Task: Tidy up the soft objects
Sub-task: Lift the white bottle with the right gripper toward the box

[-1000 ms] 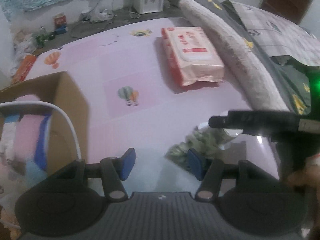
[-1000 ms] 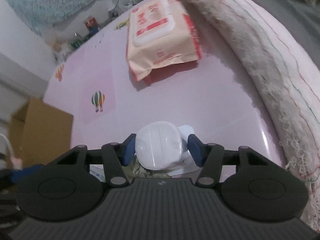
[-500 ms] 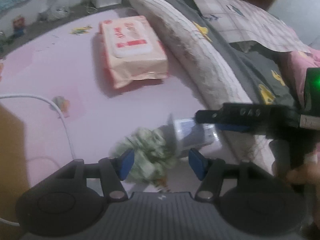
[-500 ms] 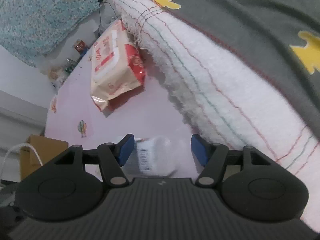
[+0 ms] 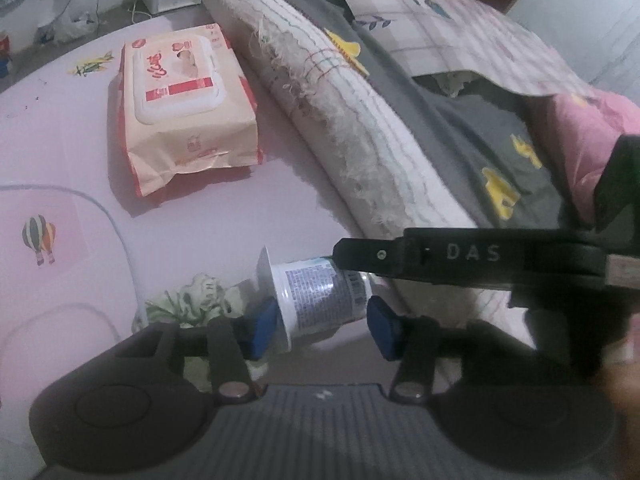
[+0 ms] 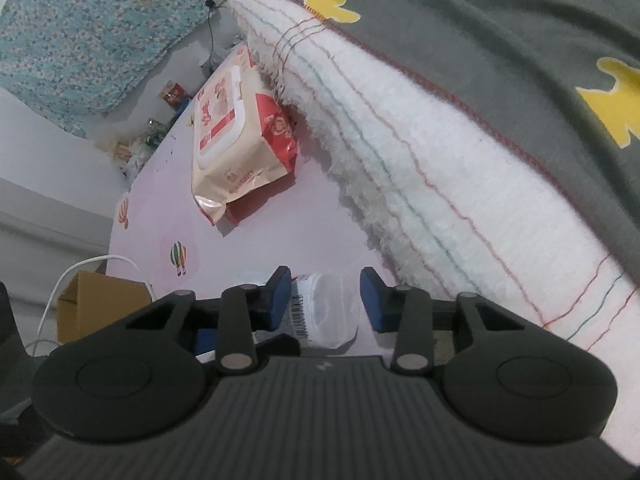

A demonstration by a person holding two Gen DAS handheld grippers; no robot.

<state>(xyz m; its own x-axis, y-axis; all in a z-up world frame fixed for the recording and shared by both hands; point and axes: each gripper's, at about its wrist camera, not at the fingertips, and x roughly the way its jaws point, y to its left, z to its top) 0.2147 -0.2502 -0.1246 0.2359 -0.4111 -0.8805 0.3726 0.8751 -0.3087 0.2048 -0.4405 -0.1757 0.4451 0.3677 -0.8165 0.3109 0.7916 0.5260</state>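
Observation:
A white plastic tub with a printed label [image 5: 320, 300] lies on its side on the pink sheet [image 5: 80, 140]. It sits between the open blue pads of my left gripper [image 5: 322, 326]. My right gripper [image 6: 326, 300] is also open around the same tub [image 6: 328, 312], reaching in from the right in the left wrist view. A crumpled green-patterned cloth [image 5: 192, 300] lies just left of the tub. A peach pack of wet wipes [image 5: 180, 104] lies farther back on the sheet; it also shows in the right wrist view [image 6: 236, 136].
A rolled white fringed blanket [image 5: 340, 120] and a grey quilt [image 5: 460, 128] run along the right. A cardboard box [image 6: 96, 304] with a white cable [image 6: 100, 264] stands at the left. Clutter lies on the floor beyond.
Both grippers swung right toward the rolled blanket. The tub went from upright in the right gripper to lying on its side; the left gripper closed in around it.

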